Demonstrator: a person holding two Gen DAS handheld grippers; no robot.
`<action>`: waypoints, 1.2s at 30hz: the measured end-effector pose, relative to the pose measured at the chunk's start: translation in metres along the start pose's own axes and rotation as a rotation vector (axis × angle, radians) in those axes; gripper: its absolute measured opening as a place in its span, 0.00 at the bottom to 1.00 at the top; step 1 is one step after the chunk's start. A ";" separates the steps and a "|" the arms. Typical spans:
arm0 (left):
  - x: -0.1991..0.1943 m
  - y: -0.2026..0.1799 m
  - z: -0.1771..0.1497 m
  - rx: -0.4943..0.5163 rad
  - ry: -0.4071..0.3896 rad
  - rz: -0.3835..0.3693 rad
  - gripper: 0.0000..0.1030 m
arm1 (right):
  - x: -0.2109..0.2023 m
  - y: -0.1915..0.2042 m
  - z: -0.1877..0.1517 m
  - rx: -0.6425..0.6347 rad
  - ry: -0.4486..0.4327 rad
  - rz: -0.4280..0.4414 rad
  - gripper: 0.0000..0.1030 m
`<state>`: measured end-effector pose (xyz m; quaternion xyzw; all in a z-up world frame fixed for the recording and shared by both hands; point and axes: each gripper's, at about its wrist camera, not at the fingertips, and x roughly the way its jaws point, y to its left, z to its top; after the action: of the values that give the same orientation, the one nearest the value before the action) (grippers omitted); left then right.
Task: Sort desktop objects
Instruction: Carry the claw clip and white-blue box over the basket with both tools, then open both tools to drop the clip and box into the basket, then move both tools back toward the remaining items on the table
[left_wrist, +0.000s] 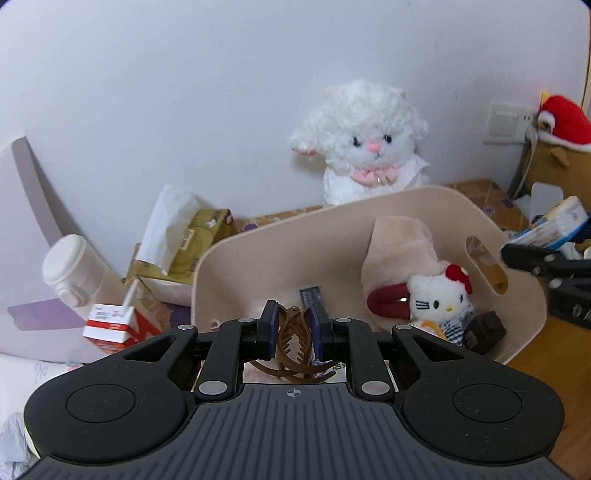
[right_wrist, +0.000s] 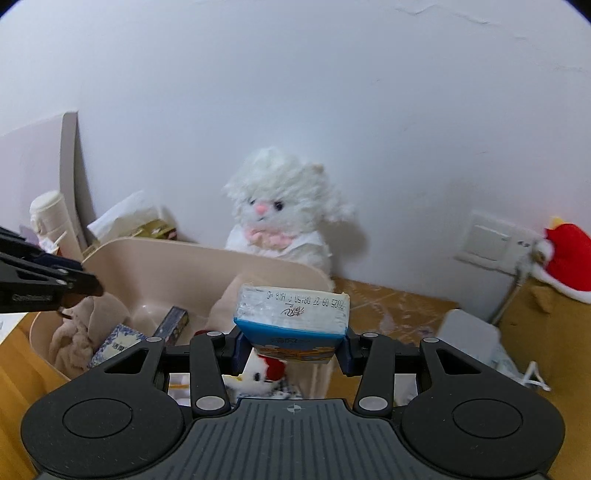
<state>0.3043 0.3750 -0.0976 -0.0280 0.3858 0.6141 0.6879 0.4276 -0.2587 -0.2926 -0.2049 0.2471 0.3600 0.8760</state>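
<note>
Left wrist view: left gripper (left_wrist: 293, 328) has its fingers pinched on a brown hair claw (left_wrist: 293, 343), held over the near edge of the beige bin (left_wrist: 236, 254). Right gripper (right_wrist: 291, 350) has its fingers clamped on a blue-and-white tissue pack (right_wrist: 291, 314), hanging above the bin's right end; the same pack shows at the right edge of the left view. Already in the bin: a Hello Kitty plush (left_wrist: 439, 299), a dark red hair clip (left_wrist: 388, 302) beside it, a pale cloth (left_wrist: 399, 240), a small dark brown box (left_wrist: 484, 330), a blue patterned packet (right_wrist: 114, 347) and a dark slim box (right_wrist: 171, 325). So the sort looks partly done, with two more items apparently about to go in. Still outside, on the tabletop left of the bin: a tissue box (left_wrist: 192, 240), a white bottle (left_wrist: 74, 269), a red-and-white carton (left_wrist: 110, 325). The white lamb plush (left_wrist: 365, 144) sits behind the bin against the wall, and a red plush (left_wrist: 561, 118) is at far right on a cardboard box. Can't tell which of those are meant for the bin. Next, by my read: release both items inside the walls, not on the rim.
</note>
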 end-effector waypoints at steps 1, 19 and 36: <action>0.006 -0.002 -0.001 0.003 0.015 -0.005 0.18 | 0.005 0.002 0.000 -0.007 0.013 0.012 0.42; 0.031 -0.002 -0.006 -0.031 0.105 -0.020 0.63 | 0.037 0.013 -0.013 -0.032 0.099 0.098 0.60; -0.013 0.023 -0.027 -0.063 0.051 -0.050 0.79 | -0.010 -0.002 -0.029 0.022 0.028 0.075 0.98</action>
<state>0.2712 0.3561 -0.0995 -0.0748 0.3828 0.6076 0.6919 0.4143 -0.2808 -0.3094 -0.1906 0.2708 0.3871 0.8605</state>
